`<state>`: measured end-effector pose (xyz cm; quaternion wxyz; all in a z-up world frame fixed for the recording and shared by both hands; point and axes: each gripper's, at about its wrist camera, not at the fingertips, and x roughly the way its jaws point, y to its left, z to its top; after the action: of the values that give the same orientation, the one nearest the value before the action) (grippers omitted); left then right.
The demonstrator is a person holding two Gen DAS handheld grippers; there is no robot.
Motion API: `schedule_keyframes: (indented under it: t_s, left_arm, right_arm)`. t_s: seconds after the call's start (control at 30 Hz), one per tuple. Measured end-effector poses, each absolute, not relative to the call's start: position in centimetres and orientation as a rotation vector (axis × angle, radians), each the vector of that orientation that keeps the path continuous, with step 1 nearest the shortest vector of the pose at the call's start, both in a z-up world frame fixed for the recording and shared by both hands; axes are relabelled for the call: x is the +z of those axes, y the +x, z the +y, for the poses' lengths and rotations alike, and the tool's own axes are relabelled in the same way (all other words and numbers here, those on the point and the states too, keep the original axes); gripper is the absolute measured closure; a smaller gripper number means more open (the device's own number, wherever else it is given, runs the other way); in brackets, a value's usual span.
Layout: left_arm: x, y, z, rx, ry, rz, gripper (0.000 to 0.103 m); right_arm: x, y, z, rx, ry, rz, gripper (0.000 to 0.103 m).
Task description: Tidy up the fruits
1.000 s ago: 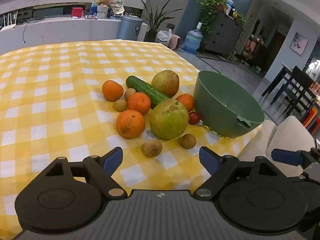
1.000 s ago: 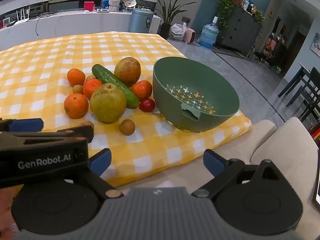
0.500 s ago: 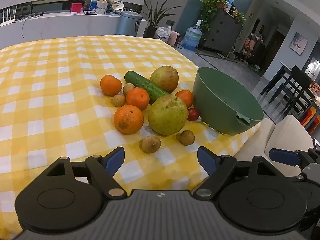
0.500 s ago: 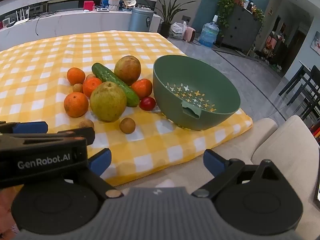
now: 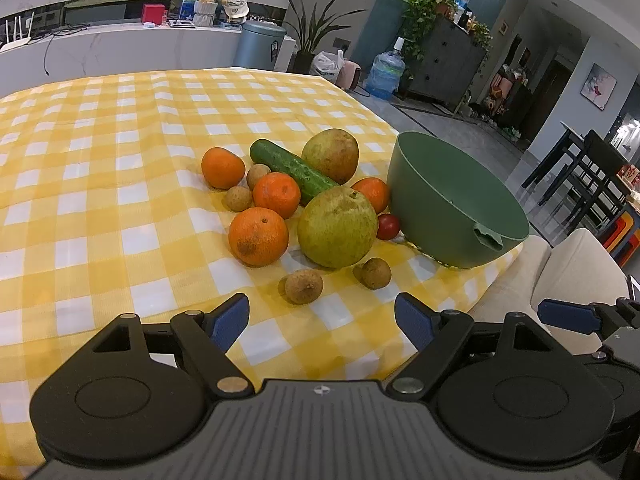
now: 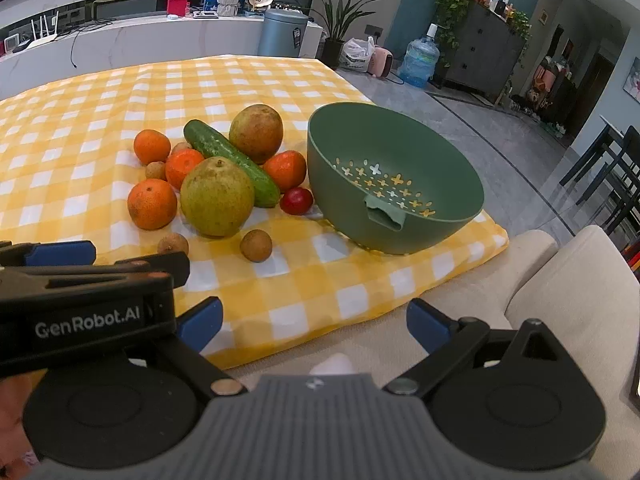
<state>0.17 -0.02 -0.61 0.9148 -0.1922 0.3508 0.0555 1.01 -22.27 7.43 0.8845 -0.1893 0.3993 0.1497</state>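
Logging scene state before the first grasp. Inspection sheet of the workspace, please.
Surface: yellow-and-white checked cloth, lying flat.
Job's things: green perforated plastic bowl, empty; beside it four oranges, nearest; two large yellow-green pears, nearer; small brown longans, one at; small red fruit.
Clutter: dark green cucumber among the fruit.
Grippers: left gripper open, empty; right gripper open, empty.
Cables: cords on the far white counter.
Surroundings: beige sofa, water jug, plants.

I see fruit pile (image 5: 304, 200) mid-frame on worktop (image 5: 100, 184); bowl (image 5: 452, 200) just right of it; cucumber (image 5: 294, 172) behind front pear (image 5: 338, 228).
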Motion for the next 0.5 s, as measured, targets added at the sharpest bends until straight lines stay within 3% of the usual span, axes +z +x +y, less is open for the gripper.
schedule_keyframes:
  t_s: [0.5]
  left_arm:
    - [-0.55, 0.17, 0.0, 0.113, -0.392, 0.725, 0.006]
  right_arm:
    - [7.29, 1.05, -22.36, 0.315, -0.387, 0.836, 0.008]
